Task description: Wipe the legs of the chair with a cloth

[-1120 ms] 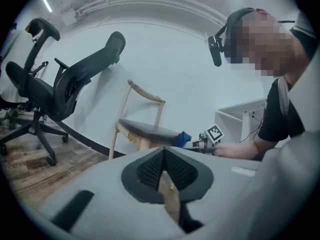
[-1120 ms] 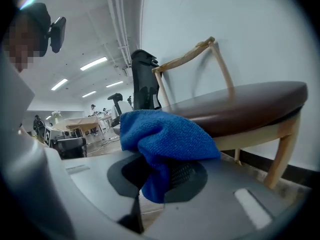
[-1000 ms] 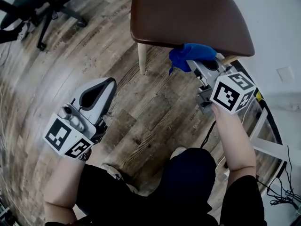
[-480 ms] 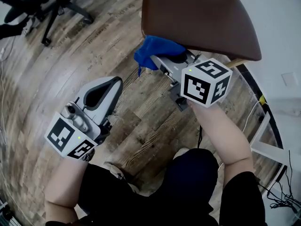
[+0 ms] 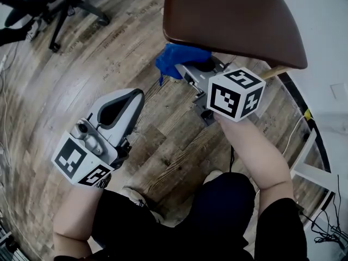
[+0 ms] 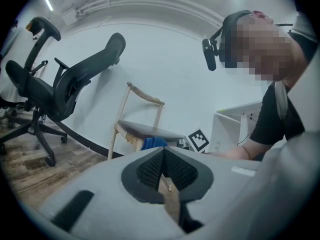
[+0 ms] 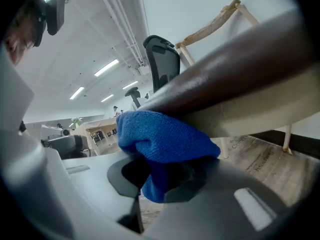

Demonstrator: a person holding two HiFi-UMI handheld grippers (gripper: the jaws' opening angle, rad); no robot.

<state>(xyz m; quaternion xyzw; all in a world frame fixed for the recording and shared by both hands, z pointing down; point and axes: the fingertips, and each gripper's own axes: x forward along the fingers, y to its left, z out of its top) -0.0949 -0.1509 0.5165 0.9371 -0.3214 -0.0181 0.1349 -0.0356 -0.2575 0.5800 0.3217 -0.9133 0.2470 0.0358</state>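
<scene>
One blue cloth (image 5: pixel 180 57) in right tongs (image 7: pixel 160 178)

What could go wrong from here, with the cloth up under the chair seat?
1. The blue cloth sits at the chair seat edge, not on a leg, so the wipe may miss the legs.
2. The right gripper pinches only a fold, with the bulk bulging past its jaws. Rubbing might tug the cloth loose.
3. The left gripper is shut, empty and apart from the chair. Nothing steadies the chair, so it might slide on the wooden floor.
</scene>
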